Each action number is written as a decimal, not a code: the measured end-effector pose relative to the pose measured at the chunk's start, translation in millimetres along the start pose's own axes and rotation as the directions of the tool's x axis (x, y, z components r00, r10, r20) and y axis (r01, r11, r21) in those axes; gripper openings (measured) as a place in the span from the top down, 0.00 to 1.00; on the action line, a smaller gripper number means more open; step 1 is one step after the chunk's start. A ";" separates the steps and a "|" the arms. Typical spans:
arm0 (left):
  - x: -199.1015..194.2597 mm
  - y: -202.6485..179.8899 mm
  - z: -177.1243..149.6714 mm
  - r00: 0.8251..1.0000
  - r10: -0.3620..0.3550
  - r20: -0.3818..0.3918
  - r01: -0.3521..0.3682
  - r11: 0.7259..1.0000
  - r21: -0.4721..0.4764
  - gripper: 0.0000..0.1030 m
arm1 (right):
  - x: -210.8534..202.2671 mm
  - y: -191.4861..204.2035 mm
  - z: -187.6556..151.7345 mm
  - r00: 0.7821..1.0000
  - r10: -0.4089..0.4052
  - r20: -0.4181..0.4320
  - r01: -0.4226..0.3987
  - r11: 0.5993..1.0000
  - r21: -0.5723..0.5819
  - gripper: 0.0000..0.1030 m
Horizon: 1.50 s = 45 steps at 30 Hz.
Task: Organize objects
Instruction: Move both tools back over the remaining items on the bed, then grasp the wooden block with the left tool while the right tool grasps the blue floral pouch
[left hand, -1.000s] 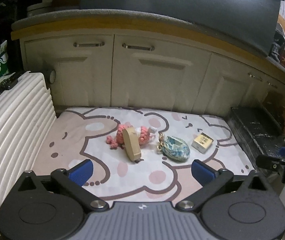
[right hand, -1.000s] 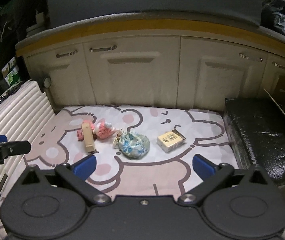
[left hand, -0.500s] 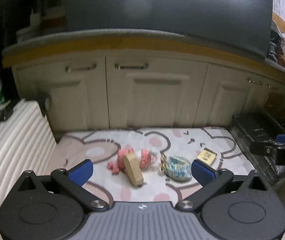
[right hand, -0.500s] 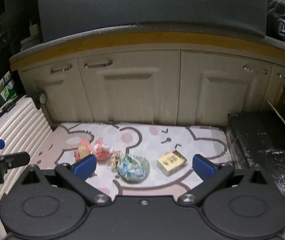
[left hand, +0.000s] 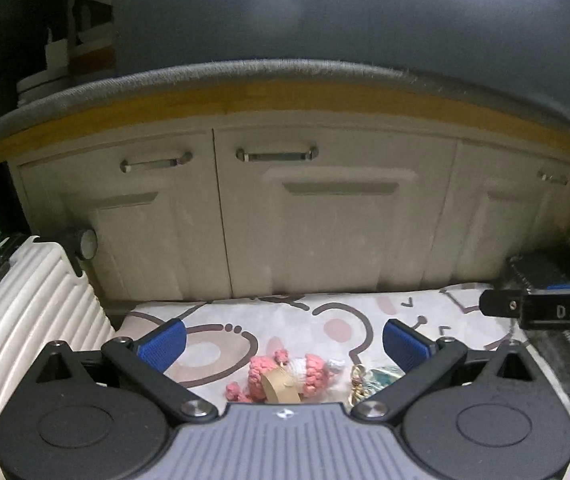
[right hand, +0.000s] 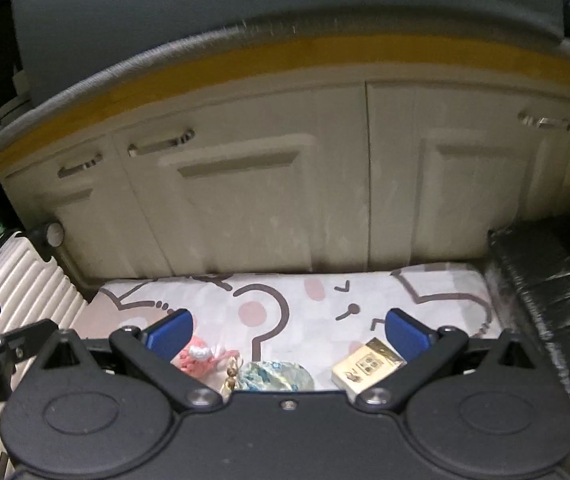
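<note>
Both tools held wide open above a cartoon-print mat, gripping nothing.

The left tool (left hand: 283,340) and the right tool (right hand: 291,330) each show 2 blue-padded fingers spread far apart, raised over the white mat with pink and brown bear drawings (right hand: 309,296). On the mat lie a pink crocheted toy (left hand: 309,368) with a tan cardboard tag (left hand: 281,386) against it, a small gold clasp (left hand: 359,376) just right of the toy, a blue-green patterned fabric pouch (right hand: 273,376) beside that, and a small cream and gold box (right hand: 365,366) further right. A white ribbed suitcase (left hand: 25,320) borders the mat on the left, a black foil-wrapped block (right hand: 541,292) on the right, and cream cabinet doors (left hand: 325,220) stand at the far side.
</note>
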<state>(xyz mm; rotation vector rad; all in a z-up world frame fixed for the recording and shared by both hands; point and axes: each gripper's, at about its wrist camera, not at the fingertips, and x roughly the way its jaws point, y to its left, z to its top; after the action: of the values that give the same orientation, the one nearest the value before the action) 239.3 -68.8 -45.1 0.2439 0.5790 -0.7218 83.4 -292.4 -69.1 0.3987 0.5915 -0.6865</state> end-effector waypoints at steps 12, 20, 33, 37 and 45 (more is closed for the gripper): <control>85.8 4.4 -33.8 0.991 0.008 -0.133 -0.016 0.998 -0.061 0.00 | 82.3 -12.1 -27.9 0.999 0.041 -0.023 -0.042 0.998 -0.042 0.00; 116.6 1.4 -52.3 0.979 -0.022 -0.204 0.012 0.999 -0.050 0.00 | 119.3 -14.9 -59.0 0.983 0.130 -0.128 -0.150 0.976 -0.158 0.00; 146.6 7.9 -67.4 0.956 -0.043 -0.289 0.018 0.996 -0.088 0.29 | 158.4 -4.9 -73.8 0.949 0.217 -0.228 -0.252 0.958 -0.137 0.00; 152.0 12.8 -69.6 0.953 -0.053 -0.298 0.017 0.992 -0.123 0.32 | 163.3 1.5 -77.0 0.911 0.294 -0.290 -0.338 0.934 -0.115 0.00; 160.5 22.5 -75.1 0.944 -0.057 -0.324 -0.002 0.984 -0.178 0.36 | 172.2 12.0 -81.8 0.955 0.160 -0.251 -0.214 0.955 -0.207 0.00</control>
<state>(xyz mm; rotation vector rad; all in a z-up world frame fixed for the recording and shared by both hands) 320.5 -110.6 -198.6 0.1928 0.9618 -0.6564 168.2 -322.1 -237.7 0.3129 0.8351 -0.3829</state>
